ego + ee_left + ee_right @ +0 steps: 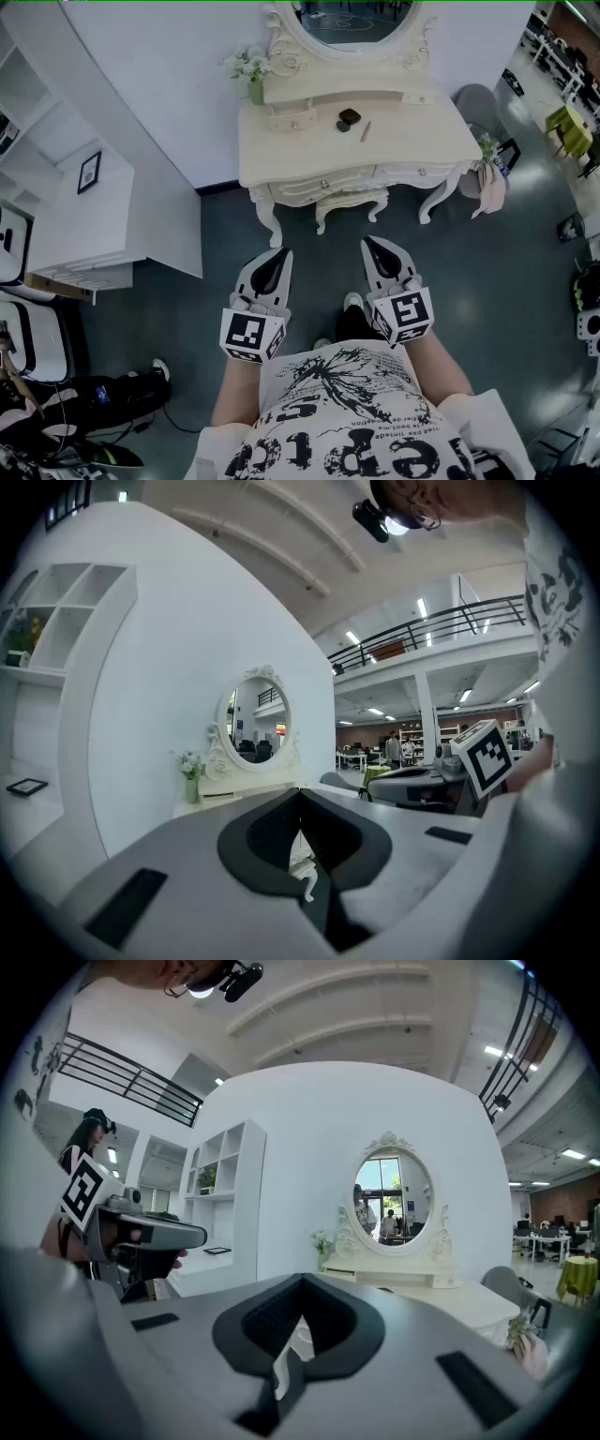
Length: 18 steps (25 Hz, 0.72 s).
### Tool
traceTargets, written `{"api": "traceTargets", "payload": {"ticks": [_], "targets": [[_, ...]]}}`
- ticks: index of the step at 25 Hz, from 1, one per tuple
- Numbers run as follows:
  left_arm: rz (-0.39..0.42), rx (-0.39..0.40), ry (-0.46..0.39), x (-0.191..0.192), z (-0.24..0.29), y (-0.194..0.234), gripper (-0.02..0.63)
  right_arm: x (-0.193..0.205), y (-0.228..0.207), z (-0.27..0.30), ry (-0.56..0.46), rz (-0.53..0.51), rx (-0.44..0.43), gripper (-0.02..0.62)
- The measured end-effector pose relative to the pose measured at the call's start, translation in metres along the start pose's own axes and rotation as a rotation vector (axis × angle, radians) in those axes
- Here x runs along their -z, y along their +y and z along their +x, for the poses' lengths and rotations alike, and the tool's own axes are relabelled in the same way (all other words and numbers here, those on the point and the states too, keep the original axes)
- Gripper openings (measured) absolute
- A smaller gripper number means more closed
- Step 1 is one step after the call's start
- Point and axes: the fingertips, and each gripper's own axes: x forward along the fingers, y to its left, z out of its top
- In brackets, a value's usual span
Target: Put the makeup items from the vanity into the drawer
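Observation:
The cream vanity (412, 141) with an oval mirror stands ahead of me, across a stretch of dark floor. On its top lie a dark compact (349, 118) and a thin pink pencil (365, 131); a small vase of flowers (254, 86) stands at the back left. Drawers with small knobs (324, 185) run along its front, all closed. My left gripper (277, 255) and right gripper (374, 246) hover side by side at waist height, well short of the vanity. Both are shut with nothing between the jaws. The vanity also shows in the left gripper view (234, 794) and the right gripper view (469, 1302).
A stool (352, 203) is tucked under the vanity. A white shelf unit (94, 216) stands at the left, with a small framed picture on it. A grey chair (478, 98) and a pink cloth (491, 187) are by the vanity's right corner.

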Motion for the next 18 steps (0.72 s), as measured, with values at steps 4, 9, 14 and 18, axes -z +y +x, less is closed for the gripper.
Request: {"api": "traceTargets", "payload": {"ticks": [4,9,14,18], "targets": [[0.0,0.003,-0.003,0.001,0.003,-0.002,0.018,0.005,-0.002,0.0,0.008,0.008,-0.001,0.017],[-0.001,0.011,0.0,0.001,0.01,-0.003,0.018,0.009,-0.006,0.004,0.02,0.017,-0.01,0.017],[-0.008,0.011,0.016,0.008,0.025,0.0,0.02,0.015,-0.015,0.013,0.028,0.044,-0.016,0.017],[-0.012,0.003,0.026,0.013,0.048,0.001,0.019,0.02,-0.038,0.025,0.034,0.054,-0.011,0.017]]}}
